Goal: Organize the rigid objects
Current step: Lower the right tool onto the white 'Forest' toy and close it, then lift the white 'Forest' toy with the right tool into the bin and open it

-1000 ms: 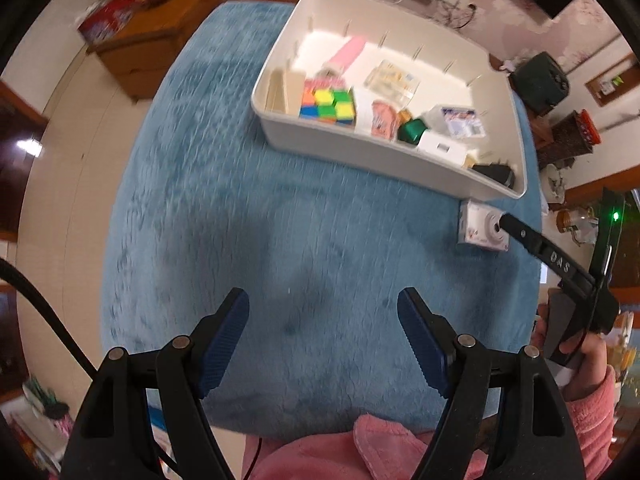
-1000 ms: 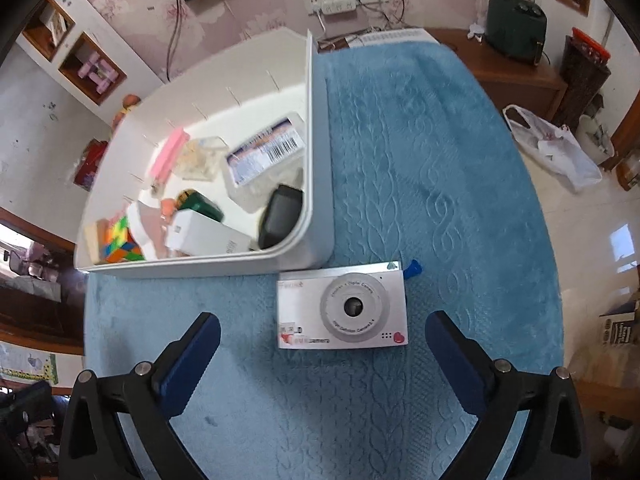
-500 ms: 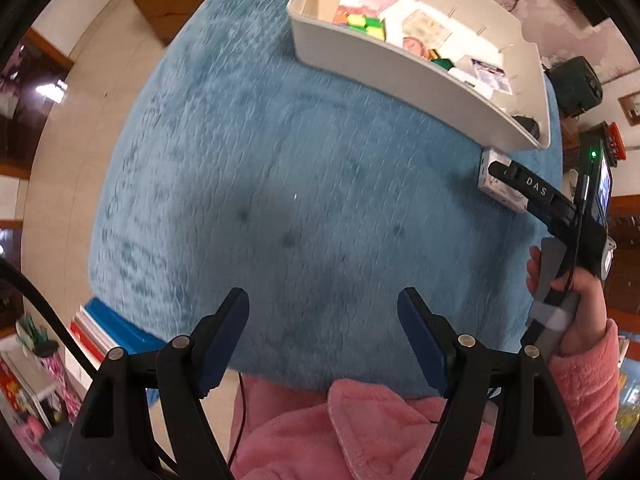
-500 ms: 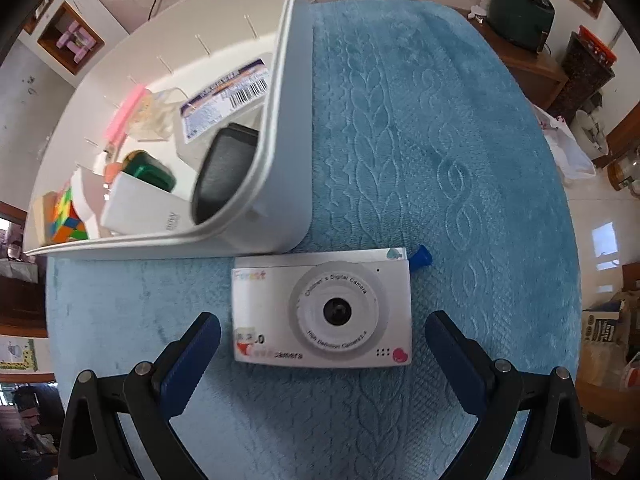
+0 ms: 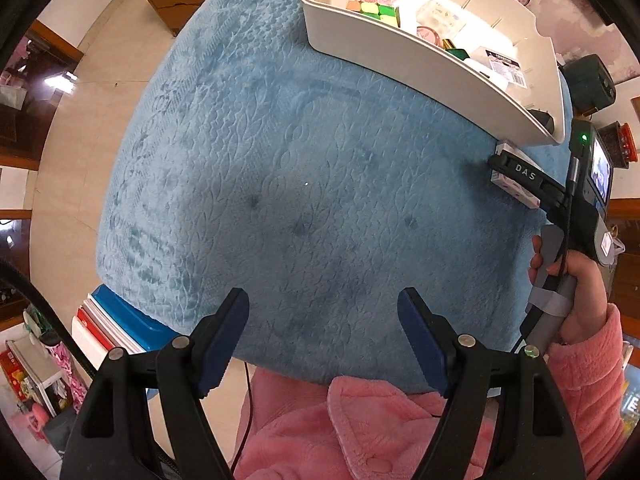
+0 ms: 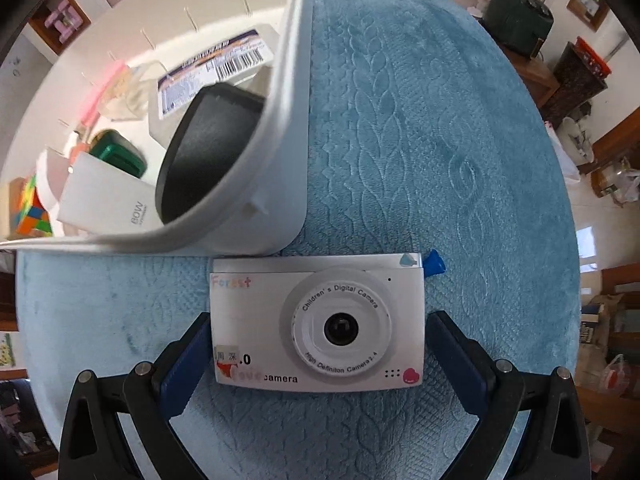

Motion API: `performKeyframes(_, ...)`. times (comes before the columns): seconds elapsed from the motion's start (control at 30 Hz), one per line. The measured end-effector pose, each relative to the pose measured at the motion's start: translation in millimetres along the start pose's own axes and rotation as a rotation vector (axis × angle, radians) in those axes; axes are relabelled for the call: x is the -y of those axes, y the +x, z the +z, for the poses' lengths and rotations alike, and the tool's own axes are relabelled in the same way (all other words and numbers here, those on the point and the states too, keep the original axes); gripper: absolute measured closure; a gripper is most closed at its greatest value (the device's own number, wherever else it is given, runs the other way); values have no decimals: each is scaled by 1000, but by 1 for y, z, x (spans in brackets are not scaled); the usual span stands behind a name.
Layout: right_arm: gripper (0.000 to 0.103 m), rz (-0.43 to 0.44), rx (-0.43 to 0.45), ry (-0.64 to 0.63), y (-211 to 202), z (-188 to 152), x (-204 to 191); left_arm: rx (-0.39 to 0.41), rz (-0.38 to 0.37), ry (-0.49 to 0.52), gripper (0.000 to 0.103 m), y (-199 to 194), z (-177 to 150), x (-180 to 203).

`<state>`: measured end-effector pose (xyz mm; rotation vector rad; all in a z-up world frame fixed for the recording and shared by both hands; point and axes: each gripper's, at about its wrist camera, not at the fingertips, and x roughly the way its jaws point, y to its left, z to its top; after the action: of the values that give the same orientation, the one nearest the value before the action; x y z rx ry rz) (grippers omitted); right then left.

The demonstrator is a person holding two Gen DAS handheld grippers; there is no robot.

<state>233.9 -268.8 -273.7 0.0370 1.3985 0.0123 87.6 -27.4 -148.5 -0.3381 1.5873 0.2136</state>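
The left gripper (image 5: 323, 336) has black frame arms with silver screws and dark blue ribbed fingers (image 5: 420, 338). The right gripper (image 6: 318, 356) has the same black frame and blue fingers (image 6: 188, 364); white letters "DAS", a green light, a small screen and a grey taped handle show. The person wears a fluffy pink sleeve (image 5: 588, 376).

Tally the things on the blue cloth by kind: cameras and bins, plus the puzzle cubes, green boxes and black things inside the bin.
toy camera: 1
white bin: 1
puzzle cube: 1
green box: 1
black thing: 1
Total: 5
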Motion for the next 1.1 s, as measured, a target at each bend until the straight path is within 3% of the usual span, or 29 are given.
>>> performKeyframes(0.2, 1, -24, 0, 18, 2, -3, -8, -1, -1, 11, 23, 0, -3, -3)
performKeyframes(0.43, 10, -31, 2, 18, -4, 3, -14, -6, -16, -11, 23, 0, -2, -17)
performKeyframes(0.67, 10, -21, -62, 62, -8, -10, -16, -1, -43, 9, 23, 0, 5, -26)
performKeyframes(0.9, 11, 29, -145, 183, -17, -41, -12, -2, -94, 105, 23, 0, 25, -35)
performKeyframes(1.1, 11, 39, -164, 242, -35, -61, -17, 22, -71, 195, 23, -1, 45, -44)
